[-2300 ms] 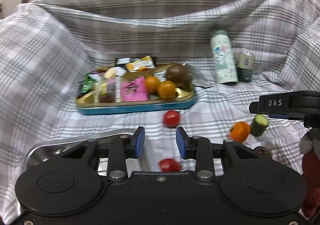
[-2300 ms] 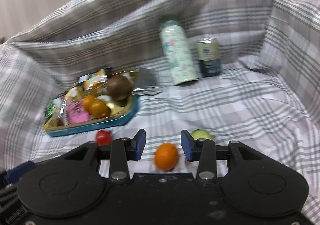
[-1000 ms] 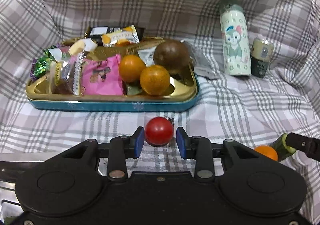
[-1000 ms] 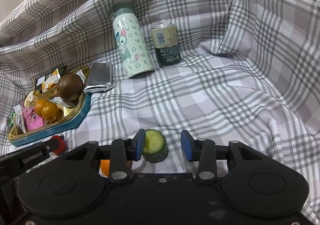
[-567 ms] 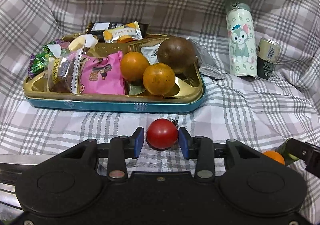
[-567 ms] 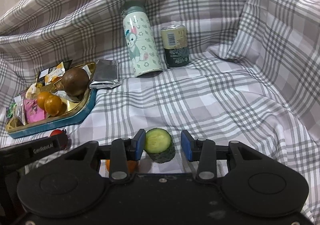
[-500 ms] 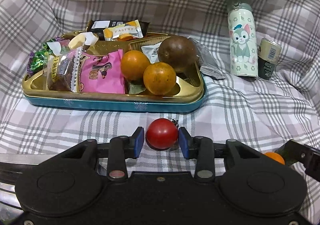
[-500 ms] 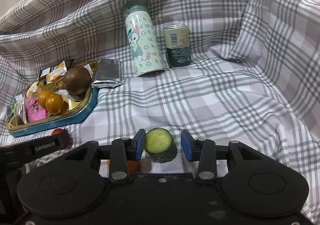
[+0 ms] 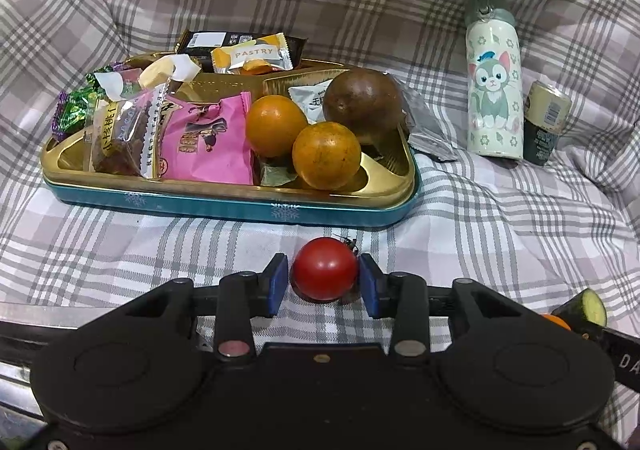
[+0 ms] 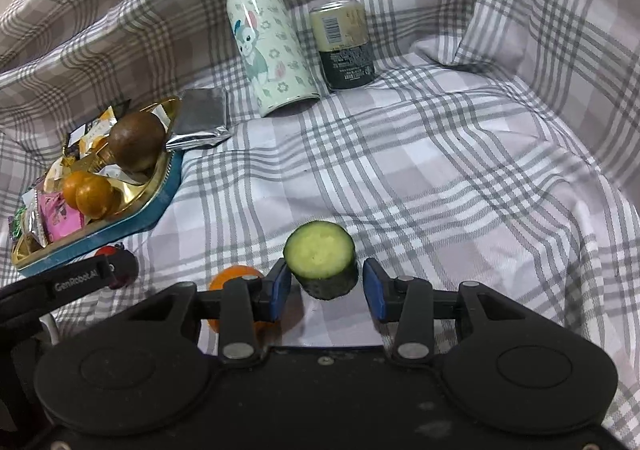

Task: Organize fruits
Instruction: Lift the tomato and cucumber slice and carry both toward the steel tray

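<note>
A red tomato [image 9: 325, 268] lies on the checked cloth between the blue pads of my left gripper [image 9: 323, 283], which is open around it with small gaps each side. A cut cucumber piece [image 10: 322, 259] stands on the cloth between the pads of my right gripper [image 10: 326, 288], also open. An orange [image 10: 234, 279] lies just left of the right gripper, partly hidden by its finger. The gold and teal tray [image 9: 384, 190] holds two oranges [image 9: 326, 155], a brown round fruit [image 9: 362, 106] and several snack packets.
A cat-print bottle [image 9: 495, 90] and a small can [image 9: 546, 123] stand at the back right. A silver foil packet [image 10: 200, 124] lies beside the tray. A metal tray edge [image 9: 24, 320] shows at lower left. Cloth folds rise behind and to the right.
Both grippers have come down and forward: the left one closed in around the tomato in front of the tray, the right one shifted from the orange to the cucumber piece. Little motion in the last half second.
</note>
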A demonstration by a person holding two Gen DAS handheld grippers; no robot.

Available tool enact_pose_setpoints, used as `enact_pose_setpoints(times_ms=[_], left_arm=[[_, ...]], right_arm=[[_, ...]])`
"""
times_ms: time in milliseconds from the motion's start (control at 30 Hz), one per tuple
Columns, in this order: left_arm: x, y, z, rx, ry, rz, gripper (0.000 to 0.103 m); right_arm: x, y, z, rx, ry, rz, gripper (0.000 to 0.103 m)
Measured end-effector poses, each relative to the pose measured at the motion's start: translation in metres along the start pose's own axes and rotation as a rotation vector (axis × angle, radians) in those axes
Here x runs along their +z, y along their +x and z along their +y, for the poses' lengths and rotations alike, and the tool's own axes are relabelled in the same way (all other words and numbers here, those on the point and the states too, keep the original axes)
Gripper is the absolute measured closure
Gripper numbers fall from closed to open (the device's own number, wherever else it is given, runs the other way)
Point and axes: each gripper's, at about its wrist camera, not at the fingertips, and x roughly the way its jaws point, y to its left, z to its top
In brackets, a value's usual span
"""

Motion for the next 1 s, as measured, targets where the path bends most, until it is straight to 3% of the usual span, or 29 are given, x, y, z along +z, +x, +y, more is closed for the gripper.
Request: enact_pose_setpoints(times_ms=[200,267,533,700,1000], left_arm=[[-0.002,-0.004,0.002,-0.014,-0.003,-0.015,0.061],[-0.002,-0.006,0.003,-0.02,-0.007,-0.028,0.061],[-0.003,-0.028,0.007,-0.011,0.004,-0.133,0.061],[-0.002,-0.046,0.013,0.019,0.0,-0.171,0.061],[-0.003,-0.102,0.044,0.109,-0.032,-0.246,0.061]], right_arm=[[-0.001,0.003,0.007,-0.039,-0.037,-0.019,0.06],[0.0,0.005,0.01,-0.055,-0.055,-0.022,0.067],[0.0,-0.007,0.014,-0.052,-0.062,-0.094,0.067],[-0.001,-0.025,0.027,0.055,-0.097,-0.162,0.067],[-0.031,-0.055,0.081,0.319,-0.288,-0.223,0.067]])
